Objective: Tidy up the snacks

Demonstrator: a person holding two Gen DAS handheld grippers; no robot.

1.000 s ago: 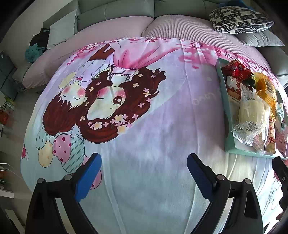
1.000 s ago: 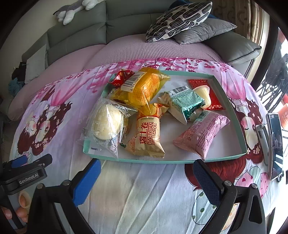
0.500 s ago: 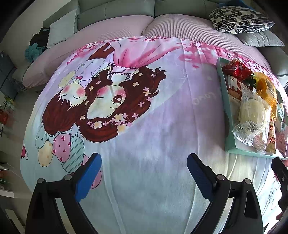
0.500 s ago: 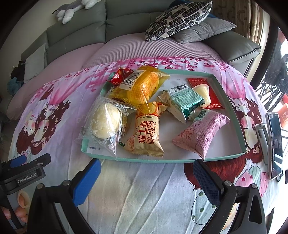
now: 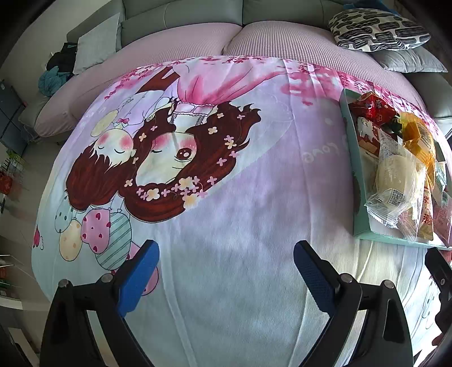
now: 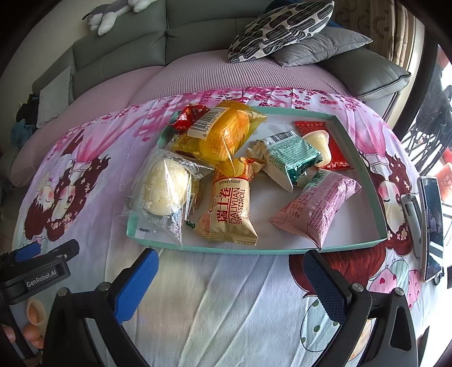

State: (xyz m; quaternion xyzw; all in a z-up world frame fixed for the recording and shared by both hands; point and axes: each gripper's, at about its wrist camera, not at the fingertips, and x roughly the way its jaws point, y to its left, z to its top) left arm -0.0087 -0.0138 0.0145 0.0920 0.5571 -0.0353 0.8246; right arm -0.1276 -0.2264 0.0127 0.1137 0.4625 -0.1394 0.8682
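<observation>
A teal-rimmed tray point(image 6: 364, 172) on the cartoon blanket holds several snacks: a clear-wrapped white bun point(image 6: 165, 189), a gold Swiss roll pack point(image 6: 230, 209), a yellow pack point(image 6: 223, 132), a green-white pack point(image 6: 288, 156), a pink pack point(image 6: 319, 206), a red sachet point(image 6: 337, 158) and a jelly cup point(image 6: 317, 141). My right gripper point(image 6: 230, 282) is open and empty, just in front of the tray's near rim. My left gripper point(image 5: 226, 271) is open and empty over bare blanket, left of the tray point(image 5: 350, 158); it also shows in the right wrist view point(image 6: 36, 271).
A phone on a stand point(image 6: 430, 225) lies right of the tray. A grey sofa with a patterned cushion point(image 6: 279, 26) and a grey cushion point(image 6: 322, 46) stands behind. The blanket point(image 5: 226, 197) is bare left of the tray.
The right gripper has edged slightly closer to the tray. The left gripper has hardly moved.
</observation>
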